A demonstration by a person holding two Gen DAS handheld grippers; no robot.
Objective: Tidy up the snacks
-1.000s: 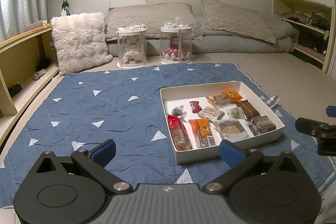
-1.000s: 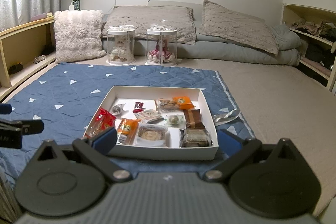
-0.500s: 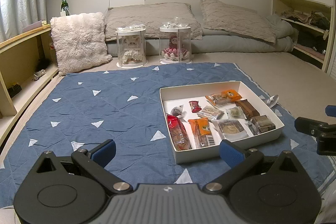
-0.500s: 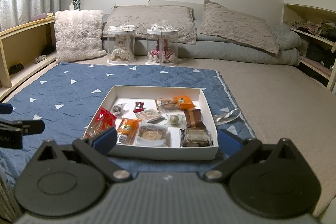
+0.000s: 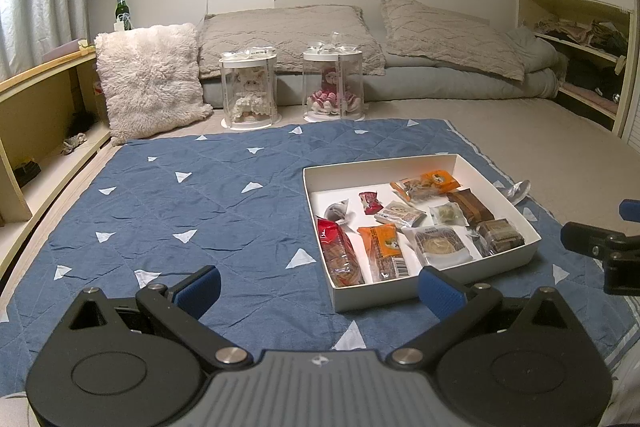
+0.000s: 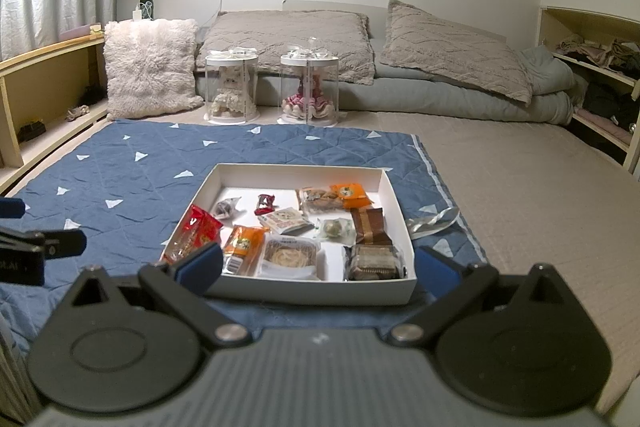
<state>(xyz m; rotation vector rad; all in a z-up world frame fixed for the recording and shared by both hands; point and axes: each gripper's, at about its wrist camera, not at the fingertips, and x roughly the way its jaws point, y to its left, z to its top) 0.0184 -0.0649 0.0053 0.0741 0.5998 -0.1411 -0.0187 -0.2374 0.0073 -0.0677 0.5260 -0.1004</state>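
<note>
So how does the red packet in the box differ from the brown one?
The red packet is long, with a see-through lower part showing snacks inside; the brown packet is shorter, blockier and opaque. The red packet lies against the box's left wall, the brown packet near the right wall. Both lie flat in the box, untouched by either gripper.

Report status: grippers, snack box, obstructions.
Left hand-held gripper open, empty. Right hand-held gripper open, empty. Snack box untouched on blue mat. Nothing blocking.
</note>
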